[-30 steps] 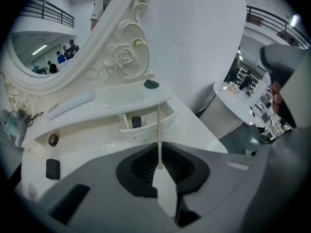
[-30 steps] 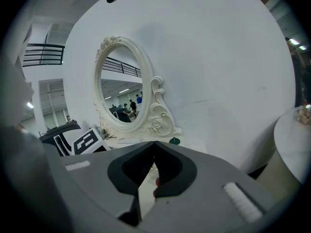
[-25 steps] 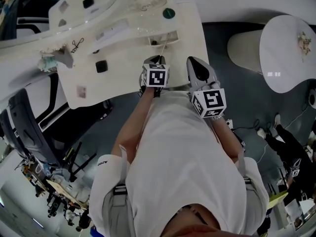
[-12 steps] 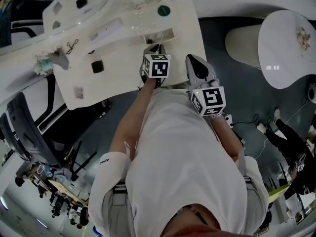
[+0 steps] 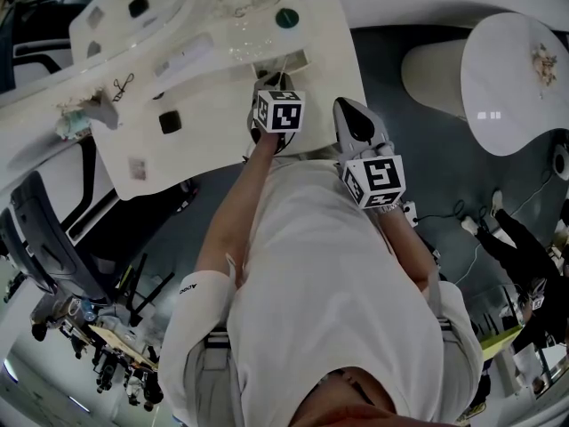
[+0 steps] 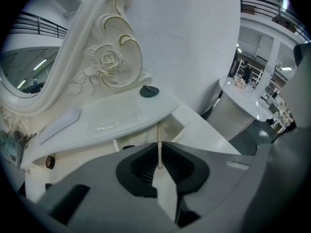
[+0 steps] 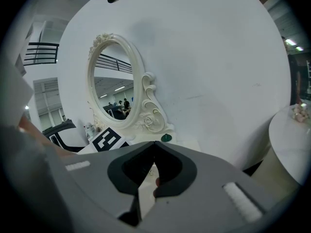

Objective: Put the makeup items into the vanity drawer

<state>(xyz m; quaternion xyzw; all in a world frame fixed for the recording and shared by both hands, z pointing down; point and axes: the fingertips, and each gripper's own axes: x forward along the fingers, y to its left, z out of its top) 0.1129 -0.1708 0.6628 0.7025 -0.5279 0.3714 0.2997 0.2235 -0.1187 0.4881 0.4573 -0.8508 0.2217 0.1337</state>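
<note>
One thin stick (image 6: 159, 132) is clamped in the left gripper (image 6: 159, 145) fingers, with its far end at the mouth of the open drawer (image 6: 181, 127). I'd judge it's not dropped in yet. Its long axis runs along the fingers and points into the drawer. Right gripper (image 7: 154, 142) fingers are together and empty, beside the drawer. Small black box (image 5: 170, 122), left of the drawer, not stowed.

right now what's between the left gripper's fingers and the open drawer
A thin pale stick, pinched in the left gripper, bridges that gap toward the drawer; the left gripper view shows it.
</note>
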